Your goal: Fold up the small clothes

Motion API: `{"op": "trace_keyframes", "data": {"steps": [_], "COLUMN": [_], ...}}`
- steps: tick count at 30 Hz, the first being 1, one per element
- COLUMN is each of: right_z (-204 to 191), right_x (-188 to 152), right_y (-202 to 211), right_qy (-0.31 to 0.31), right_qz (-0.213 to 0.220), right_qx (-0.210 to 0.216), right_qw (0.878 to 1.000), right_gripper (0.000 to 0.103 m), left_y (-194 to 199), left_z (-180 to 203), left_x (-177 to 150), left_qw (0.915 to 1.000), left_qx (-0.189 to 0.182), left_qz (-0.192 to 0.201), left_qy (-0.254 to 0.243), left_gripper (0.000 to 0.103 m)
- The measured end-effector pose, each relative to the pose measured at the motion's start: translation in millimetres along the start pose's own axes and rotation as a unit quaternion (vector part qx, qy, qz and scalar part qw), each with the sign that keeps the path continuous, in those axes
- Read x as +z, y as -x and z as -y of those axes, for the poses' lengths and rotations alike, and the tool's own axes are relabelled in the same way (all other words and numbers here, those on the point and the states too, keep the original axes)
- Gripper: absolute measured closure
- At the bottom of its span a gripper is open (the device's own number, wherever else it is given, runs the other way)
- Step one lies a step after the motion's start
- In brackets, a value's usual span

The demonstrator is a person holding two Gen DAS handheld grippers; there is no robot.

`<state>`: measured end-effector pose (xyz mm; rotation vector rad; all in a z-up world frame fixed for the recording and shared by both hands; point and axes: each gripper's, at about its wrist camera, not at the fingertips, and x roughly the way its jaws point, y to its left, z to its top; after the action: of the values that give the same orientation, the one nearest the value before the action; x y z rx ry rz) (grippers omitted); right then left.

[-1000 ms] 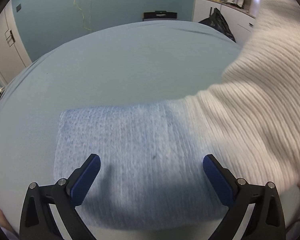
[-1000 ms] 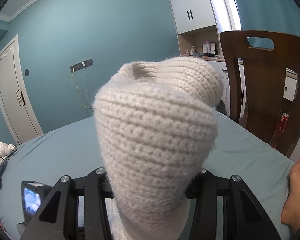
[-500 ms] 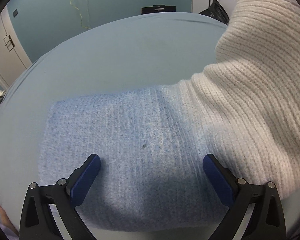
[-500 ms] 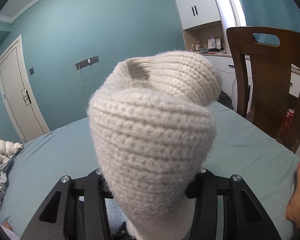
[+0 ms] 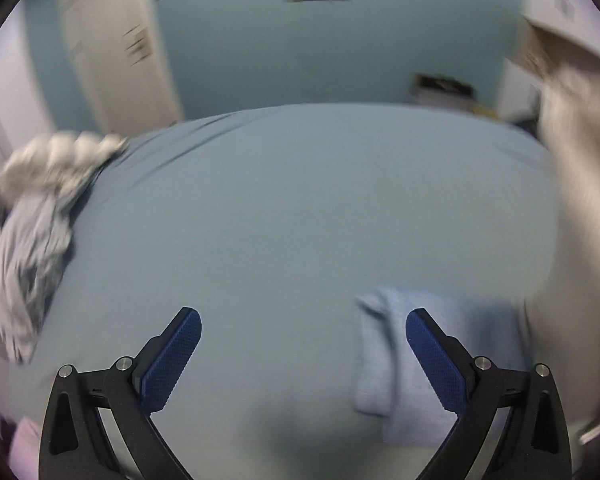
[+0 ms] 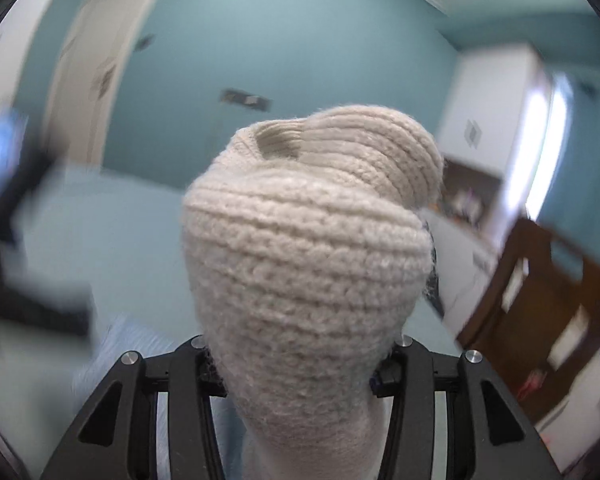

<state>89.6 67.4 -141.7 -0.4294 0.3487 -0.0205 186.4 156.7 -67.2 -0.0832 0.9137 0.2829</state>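
Observation:
My right gripper (image 6: pixel 300 364) is shut on a bunched end of a cream knit garment (image 6: pixel 308 248) that fills the middle of the right wrist view. The same cream knit hangs blurred at the right edge of the left wrist view (image 5: pixel 576 208). Its light blue knit part (image 5: pixel 384 352) lies flat on the bed at lower right, under my right blue finger (image 5: pixel 436 356). My left gripper (image 5: pixel 302 356) is open and empty above the bed sheet (image 5: pixel 300 208). The left gripper shows as a dark blur at the left of the right wrist view (image 6: pixel 12 248).
A crumpled grey-blue bedding pile with a white pillow (image 5: pixel 40 208) lies at the bed's left side. A white door (image 5: pixel 116 48) is on the back wall. A brown wooden chair (image 6: pixel 540 312) and white cabinets (image 6: pixel 496 108) stand to the right.
My left gripper has swung left and up off the blue knit, which now sits at lower right. My right gripper has tilted and lifted, still holding the cream knit.

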Motion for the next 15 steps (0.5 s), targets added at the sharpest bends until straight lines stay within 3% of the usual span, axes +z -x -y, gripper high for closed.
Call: {"op": "trace_keyframes", "data": {"steps": [3, 7, 9, 10, 11, 12, 13, 14, 15], "right_z": [-57.5, -128.2, -163.1, -178.4, -196.8, -207.1, -212.8, -211.7, -207.7], "right_x": [-8.5, -38.0, -64.2, -79.0, -101.5, -118.0, -130.5, -135.0, -132.7], "right_y": [0.8, -12.8, -27.9, -36.8, -48.4, -53.3, -50.4, -44.8, -43.3], "right_qy": [0.081, 0.199, 0.278, 0.318, 0.374, 0.409, 0.433, 0.433, 0.422], "right_qz": [0.002, -0.008, -0.017, -0.025, -0.041, -0.035, 0.001, 0.025, 0.02], "right_qx": [0.0, -0.026, -0.049, -0.057, -0.058, -0.075, -0.101, -0.109, -0.105], "right_qw": [0.997, 0.98, 0.959, 0.946, 0.925, 0.909, 0.896, 0.895, 0.9], "right_gripper": [0.06, 0.058, 0.052, 0.036, 0.028, 0.029, 0.028, 0.025, 0.024], "left_y": [13.1, 17.0, 18.1, 17.6, 8.8, 6.3, 1.7, 0.5, 0.8], "left_z": [-44.5, -51.3, -42.5, -38.1, -31.5, -24.2, -17.2, -13.5, -10.1], "left_x": [-0.9, -7.0, -3.9, 3.5, 7.4, 11.5, 18.8, 23.4, 27.2], "left_qw": [0.9981, 0.9976, 0.9978, 0.998, 0.9983, 0.9986, 0.9987, 0.9986, 0.9985], "left_qx": [-0.013, -0.018, -0.03, -0.032, -0.034, -0.037, -0.041, -0.046, -0.05], "left_qz": [-0.005, -0.011, -0.016, -0.018, -0.02, -0.02, -0.019, -0.016, -0.014], "left_qy": [0.06, 0.066, 0.057, 0.051, 0.041, 0.033, 0.025, 0.018, 0.014], "left_gripper": [0.0, 0.0, 0.0, 0.0, 0.0, 0.0, 0.0, 0.0, 0.0]}}
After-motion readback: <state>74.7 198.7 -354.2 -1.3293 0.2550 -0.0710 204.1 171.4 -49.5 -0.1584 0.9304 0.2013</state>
